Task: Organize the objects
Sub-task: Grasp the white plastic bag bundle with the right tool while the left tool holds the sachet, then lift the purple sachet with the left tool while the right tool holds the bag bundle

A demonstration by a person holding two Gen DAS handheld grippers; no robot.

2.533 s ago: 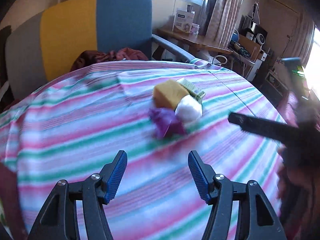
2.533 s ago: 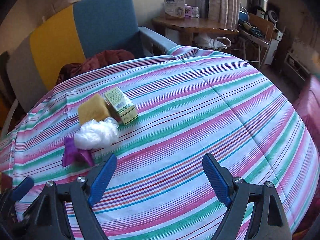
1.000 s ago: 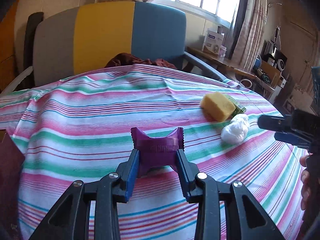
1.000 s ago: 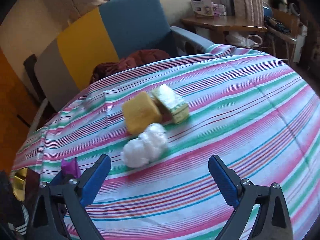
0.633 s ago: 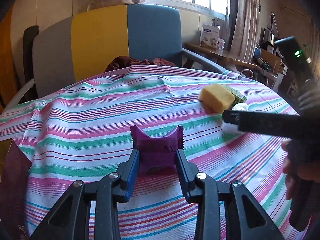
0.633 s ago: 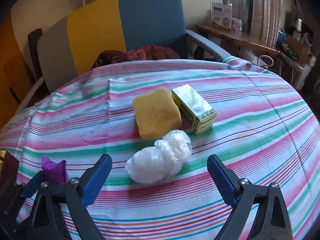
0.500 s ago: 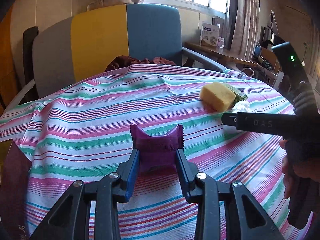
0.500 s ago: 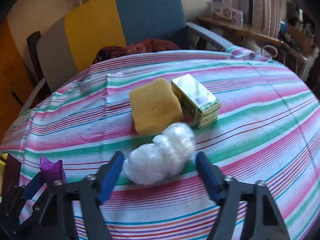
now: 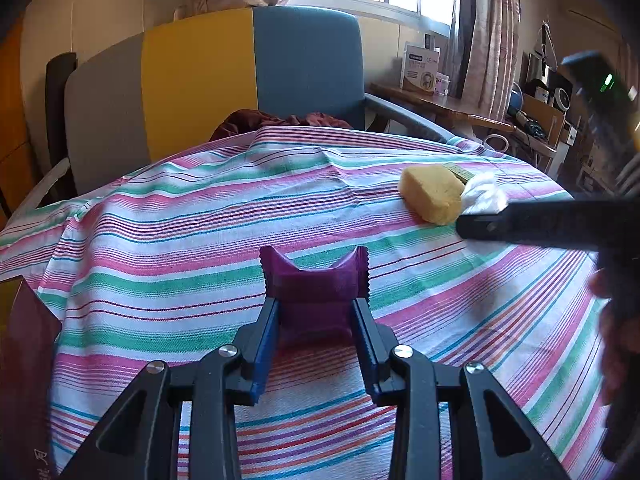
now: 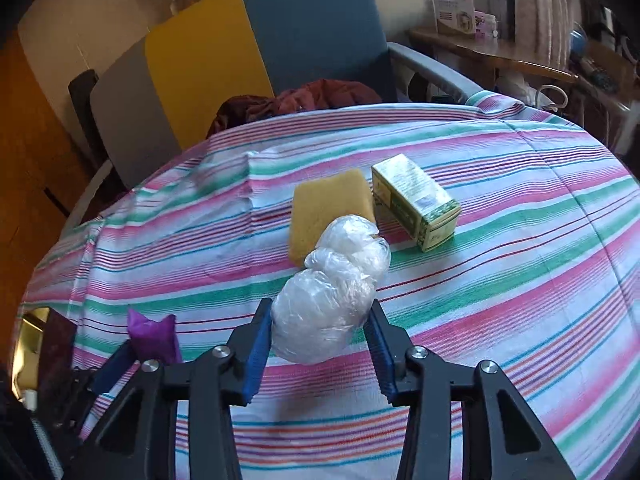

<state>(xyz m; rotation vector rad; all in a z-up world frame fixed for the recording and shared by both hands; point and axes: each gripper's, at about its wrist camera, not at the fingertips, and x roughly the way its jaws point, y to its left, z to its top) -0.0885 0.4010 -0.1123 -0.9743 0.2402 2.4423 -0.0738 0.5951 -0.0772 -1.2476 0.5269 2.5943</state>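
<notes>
My left gripper (image 9: pixel 316 316) is shut on a purple packet (image 9: pixel 314 280), held low over the striped tablecloth (image 9: pixel 160 248) on the table's left side. The packet also shows in the right wrist view (image 10: pixel 154 334). My right gripper (image 10: pixel 318 332) is shut on a white crumpled plastic bag (image 10: pixel 334 288) just in front of a yellow sponge (image 10: pixel 320 204). A green and yellow box (image 10: pixel 416 200) lies right of the sponge. In the left wrist view the sponge (image 9: pixel 432 194) and bag (image 9: pixel 484 196) sit at the right, behind the right gripper's arm.
A grey, yellow and blue armchair (image 9: pixel 224 76) with a dark red cloth (image 10: pixel 304 100) on its seat stands behind the table. A wooden side table (image 9: pixel 444 104) with a white box is at the back right. A dark red object (image 9: pixel 24 360) is at the table's left edge.
My right gripper has moved forward to the white plastic bag and closed on it. My left gripper keeps hold of the purple packet and has hardly moved.
</notes>
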